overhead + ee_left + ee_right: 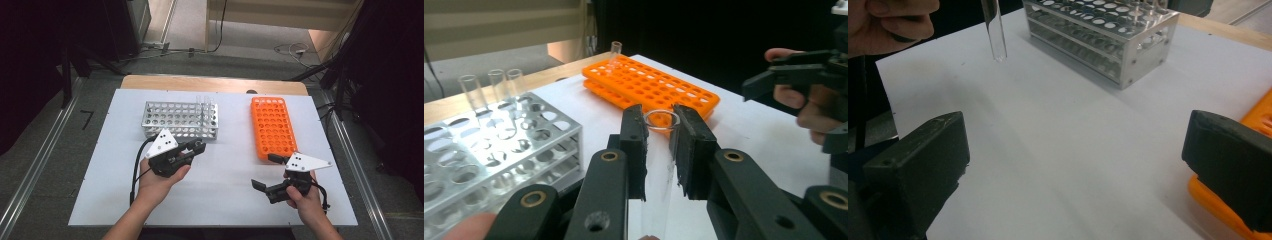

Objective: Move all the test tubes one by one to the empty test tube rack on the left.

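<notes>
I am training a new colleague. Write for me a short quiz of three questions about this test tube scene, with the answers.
1. True or false: the left claw is shut on a glass test tube.
2. Which rack stands nearer the right claw: A, the metal rack, or B, the orange rack?
3. Fill in: the right claw's jaws stand ___ with nothing between them.

Key: 1 true; 2 B; 3 open.
</notes>
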`<state>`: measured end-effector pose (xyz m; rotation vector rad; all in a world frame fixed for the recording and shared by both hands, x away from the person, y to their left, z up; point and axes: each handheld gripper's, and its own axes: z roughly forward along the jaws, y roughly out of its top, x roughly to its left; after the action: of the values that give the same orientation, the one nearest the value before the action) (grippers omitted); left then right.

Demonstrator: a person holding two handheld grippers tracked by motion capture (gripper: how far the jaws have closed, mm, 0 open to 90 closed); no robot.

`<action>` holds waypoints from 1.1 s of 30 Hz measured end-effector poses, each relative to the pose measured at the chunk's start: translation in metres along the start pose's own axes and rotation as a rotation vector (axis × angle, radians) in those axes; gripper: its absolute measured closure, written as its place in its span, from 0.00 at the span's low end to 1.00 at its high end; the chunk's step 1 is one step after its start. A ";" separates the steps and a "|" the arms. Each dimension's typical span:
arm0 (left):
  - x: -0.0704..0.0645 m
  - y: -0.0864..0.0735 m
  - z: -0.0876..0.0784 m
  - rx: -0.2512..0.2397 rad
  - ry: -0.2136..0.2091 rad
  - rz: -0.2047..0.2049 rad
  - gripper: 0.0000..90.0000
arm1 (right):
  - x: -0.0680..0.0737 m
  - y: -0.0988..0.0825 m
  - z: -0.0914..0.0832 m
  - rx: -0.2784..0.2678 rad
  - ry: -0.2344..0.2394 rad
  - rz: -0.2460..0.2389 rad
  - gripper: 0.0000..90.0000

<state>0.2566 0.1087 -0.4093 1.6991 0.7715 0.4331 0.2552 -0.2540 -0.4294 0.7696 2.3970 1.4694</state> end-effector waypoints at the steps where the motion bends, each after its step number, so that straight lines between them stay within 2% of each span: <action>1: 0.002 0.001 0.000 -0.001 0.009 0.002 0.84 | -0.002 -0.001 -0.002 -0.001 -0.007 0.004 0.00; 10: 0.027 0.011 0.006 -0.005 0.071 -0.005 0.84 | -0.015 -0.015 -0.024 0.005 -0.052 0.028 0.00; 17: 0.043 0.020 0.016 -0.007 0.102 -0.011 0.84 | -0.024 -0.025 -0.036 0.008 -0.081 0.046 0.00; 24: 0.059 0.031 0.027 -0.013 0.140 -0.016 0.84 | -0.031 -0.036 -0.045 0.016 -0.099 0.066 0.00; 33: 0.078 0.043 0.044 -0.018 0.182 -0.022 0.84 | -0.036 -0.037 -0.046 0.006 -0.108 0.078 0.00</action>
<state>0.3522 0.1263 -0.3886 1.6484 0.9142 0.5834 0.2527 -0.3214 -0.4431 0.9288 2.3170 1.4114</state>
